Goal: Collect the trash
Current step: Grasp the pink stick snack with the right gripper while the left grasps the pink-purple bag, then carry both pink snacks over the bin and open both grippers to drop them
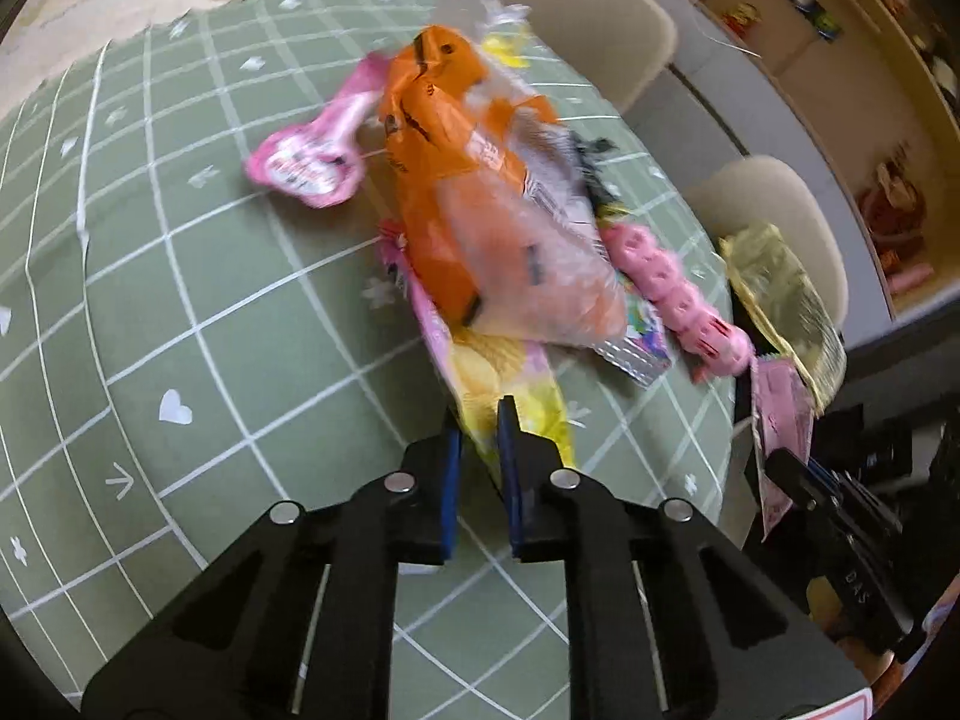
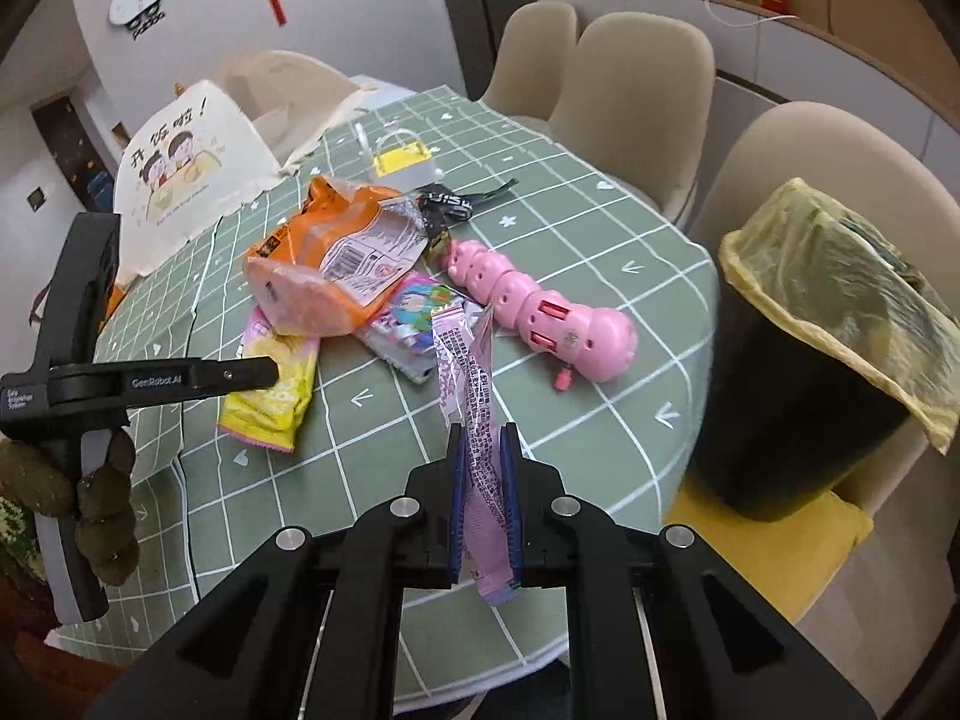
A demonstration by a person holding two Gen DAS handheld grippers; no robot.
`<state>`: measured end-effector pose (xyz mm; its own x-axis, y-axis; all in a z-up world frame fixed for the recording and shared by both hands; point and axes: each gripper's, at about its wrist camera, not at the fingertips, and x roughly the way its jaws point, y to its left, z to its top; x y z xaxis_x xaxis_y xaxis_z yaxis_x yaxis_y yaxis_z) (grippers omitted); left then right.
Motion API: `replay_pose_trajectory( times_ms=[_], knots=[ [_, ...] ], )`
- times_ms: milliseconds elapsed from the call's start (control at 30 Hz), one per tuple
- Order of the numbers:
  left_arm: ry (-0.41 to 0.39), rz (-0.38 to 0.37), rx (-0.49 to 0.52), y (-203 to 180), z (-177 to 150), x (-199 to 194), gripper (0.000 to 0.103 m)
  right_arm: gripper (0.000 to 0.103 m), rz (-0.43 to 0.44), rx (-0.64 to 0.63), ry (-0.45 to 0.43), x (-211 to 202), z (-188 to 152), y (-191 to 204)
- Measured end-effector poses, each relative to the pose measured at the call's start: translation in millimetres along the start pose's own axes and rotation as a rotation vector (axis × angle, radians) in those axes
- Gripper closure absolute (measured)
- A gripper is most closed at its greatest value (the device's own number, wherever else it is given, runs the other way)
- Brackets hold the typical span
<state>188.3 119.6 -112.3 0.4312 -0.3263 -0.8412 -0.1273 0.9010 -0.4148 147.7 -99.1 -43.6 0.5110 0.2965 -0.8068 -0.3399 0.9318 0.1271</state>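
Right wrist view: right gripper (image 2: 480, 438) pinches a pink wrapper (image 2: 474, 384); the lined bin (image 2: 840, 324) stands at frame right. Left gripper (image 1: 480, 420) clamps the yellow snack packet (image 1: 510, 384). Next, probably: carry both binward.

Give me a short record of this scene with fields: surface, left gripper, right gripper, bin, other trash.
surface: table with green grid cloth
left gripper: closed on the yellow snack packet
right gripper: closed on the pink wrapper, lifted
bin: black, yellow liner, beside the table's edge
other trash: orange bag, colourful packet, black wrapper
not trash, likely: pink toy
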Motion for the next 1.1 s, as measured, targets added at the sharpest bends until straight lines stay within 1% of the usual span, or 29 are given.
replay_pose_trajectory(
  times_ms=[133,233,333,433,533,733,833,933,1100],
  knots=[
    [-0.034,-0.012,0.065,-14,-7,-17,0.098,0.091,-0.026,0.020,-0.017,-15,-14,-3],
    [-0.068,-0.012,0.118,-23,-14,-31,0.098,0.091,-0.037,0.032,-0.027,-24,-24,-6],
    [-0.099,-0.003,0.149,-29,-21,-44,0.099,0.091,-0.032,0.038,-0.034,-30,-28,-8],
    [-0.138,0.010,0.159,-37,-25,-60,0.099,0.091,-0.021,0.029,-0.057,-39,-26,-5],
    [-0.197,0.045,0.178,-40,-24,-80,0.099,0.091,-0.015,0.007,-0.085,-48,-21,-1],
    [-0.282,0.058,0.143,-43,-6,-109,0.099,0.091,-0.010,-0.039,-0.128,-65,-6,-3],
    [-0.319,0.036,0.153,-61,6,-119,0.099,0.091,-0.029,-0.077,-0.163,-76,5,-10],
    [-0.367,0.005,0.186,-93,21,-130,0.099,0.091,-0.043,-0.097,-0.213,-95,21,-26],
    [-0.428,-0.064,0.265,-162,48,-136,0.099,0.091,-0.082,-0.096,-0.306,-129,53,-68]
  ],
)
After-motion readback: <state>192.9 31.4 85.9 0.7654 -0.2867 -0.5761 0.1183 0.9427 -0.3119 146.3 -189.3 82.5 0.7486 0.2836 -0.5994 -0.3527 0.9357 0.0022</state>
